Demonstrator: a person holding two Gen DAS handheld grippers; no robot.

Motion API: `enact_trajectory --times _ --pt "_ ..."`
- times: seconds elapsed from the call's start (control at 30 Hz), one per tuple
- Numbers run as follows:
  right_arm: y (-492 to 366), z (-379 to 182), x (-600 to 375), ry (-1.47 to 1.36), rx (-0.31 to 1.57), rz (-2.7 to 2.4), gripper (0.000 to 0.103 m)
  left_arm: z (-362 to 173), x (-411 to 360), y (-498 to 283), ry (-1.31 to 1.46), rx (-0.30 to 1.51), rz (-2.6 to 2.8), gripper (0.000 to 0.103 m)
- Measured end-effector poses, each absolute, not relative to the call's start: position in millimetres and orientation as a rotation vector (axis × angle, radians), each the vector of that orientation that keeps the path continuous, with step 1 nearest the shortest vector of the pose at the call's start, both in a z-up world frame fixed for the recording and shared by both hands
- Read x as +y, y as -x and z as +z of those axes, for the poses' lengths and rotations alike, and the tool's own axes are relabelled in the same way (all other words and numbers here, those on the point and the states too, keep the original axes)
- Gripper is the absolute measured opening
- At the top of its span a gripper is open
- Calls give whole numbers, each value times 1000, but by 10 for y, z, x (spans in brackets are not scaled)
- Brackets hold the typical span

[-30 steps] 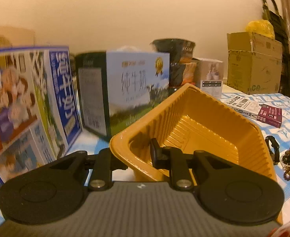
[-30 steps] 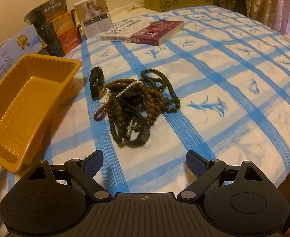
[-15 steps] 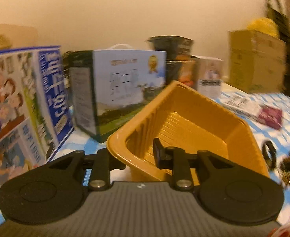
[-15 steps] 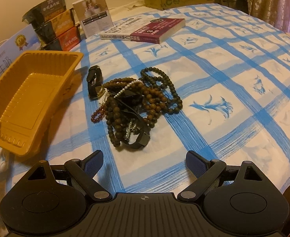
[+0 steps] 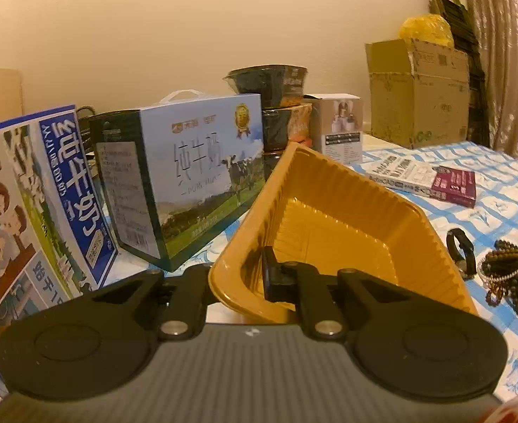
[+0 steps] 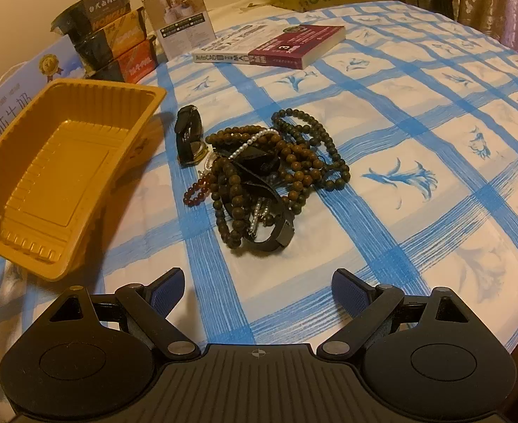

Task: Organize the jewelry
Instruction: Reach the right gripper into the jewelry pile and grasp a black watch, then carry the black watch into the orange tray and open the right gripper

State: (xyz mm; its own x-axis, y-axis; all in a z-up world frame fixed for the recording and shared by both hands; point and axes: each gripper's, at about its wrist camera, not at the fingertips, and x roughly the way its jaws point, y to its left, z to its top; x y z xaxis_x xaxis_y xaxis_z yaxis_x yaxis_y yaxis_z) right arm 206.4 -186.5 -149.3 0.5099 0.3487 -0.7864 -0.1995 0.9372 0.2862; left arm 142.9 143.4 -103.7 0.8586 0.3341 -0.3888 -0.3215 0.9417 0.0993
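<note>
While closing: fingers [image 5: 239, 278] on tray [image 5: 333, 211]

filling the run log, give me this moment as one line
left gripper: jaws closing on yellow tray rim | right gripper: open, empty, above tablecloth | jewelry pile: beside tray | tray: empty

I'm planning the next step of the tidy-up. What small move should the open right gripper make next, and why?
Probably lower the right gripper toward the heap of bead strings. Its jaws stand wide and empty over bare cloth short of the heap. The left gripper is closing on the rim of the yellow tray, which is tilted and empty beside the heap.
</note>
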Motion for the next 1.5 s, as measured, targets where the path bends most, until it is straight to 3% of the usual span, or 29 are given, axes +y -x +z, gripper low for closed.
enact_trajectory --times 0.33,0.5,0.7,0.87,1.0,1.5 --pt "-2094 -1505 -1831 -137 965 323 90 -1193 1452 -1413 117 403 521 13" --pt "-2251 -1468 -1785 -116 919 343 63 -1208 1373 -1482 146 389 573 12" --pt "-2577 -1382 -1574 -57 820 399 44 -1204 1362 -1536 141 388 577 12" --pt "-2812 -1375 -1284 17 738 451 44 -1211 1353 -1578 140 380 583 12" --pt "-2956 -1421 -1057 52 723 493 34 -1209 1356 -1619 138 374 583 12" --pt "-3213 -1515 -763 111 784 480 34 -1213 1425 -1710 134 380 565 12"
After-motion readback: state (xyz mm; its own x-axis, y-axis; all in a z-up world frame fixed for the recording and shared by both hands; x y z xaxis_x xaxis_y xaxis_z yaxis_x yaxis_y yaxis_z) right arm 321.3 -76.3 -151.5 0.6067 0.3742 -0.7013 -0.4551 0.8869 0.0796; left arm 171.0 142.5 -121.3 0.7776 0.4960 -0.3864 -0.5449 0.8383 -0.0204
